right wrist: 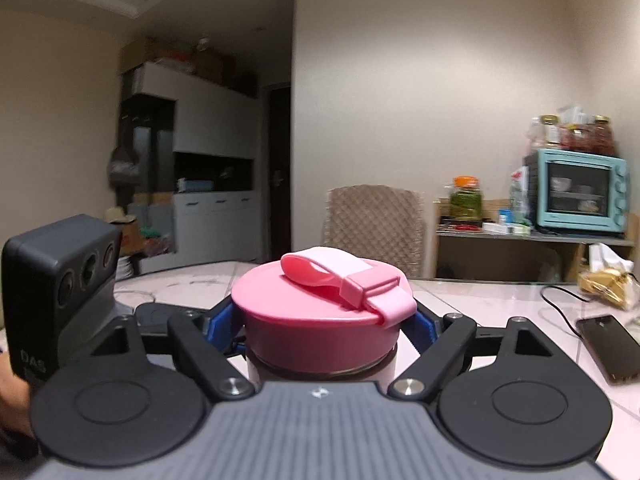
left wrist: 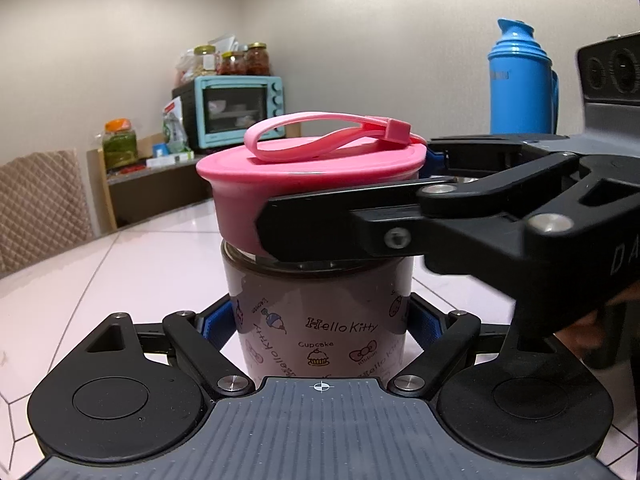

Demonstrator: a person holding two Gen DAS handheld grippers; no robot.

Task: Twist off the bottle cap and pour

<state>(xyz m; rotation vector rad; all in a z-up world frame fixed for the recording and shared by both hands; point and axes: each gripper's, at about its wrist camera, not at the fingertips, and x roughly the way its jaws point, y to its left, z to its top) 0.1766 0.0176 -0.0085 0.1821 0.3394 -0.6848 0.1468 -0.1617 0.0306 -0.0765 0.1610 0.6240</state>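
Pink smooth round cap [right wrist: 320,324] with looped strap tops printed cylindrical bottle [left wrist: 320,320].

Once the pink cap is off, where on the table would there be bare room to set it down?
Bare tabletop lies left of the bottle, toward the quilted chair. In the right wrist view, the strip between bottle and phone is free; beyond it, the cable and snack bag crowd things.
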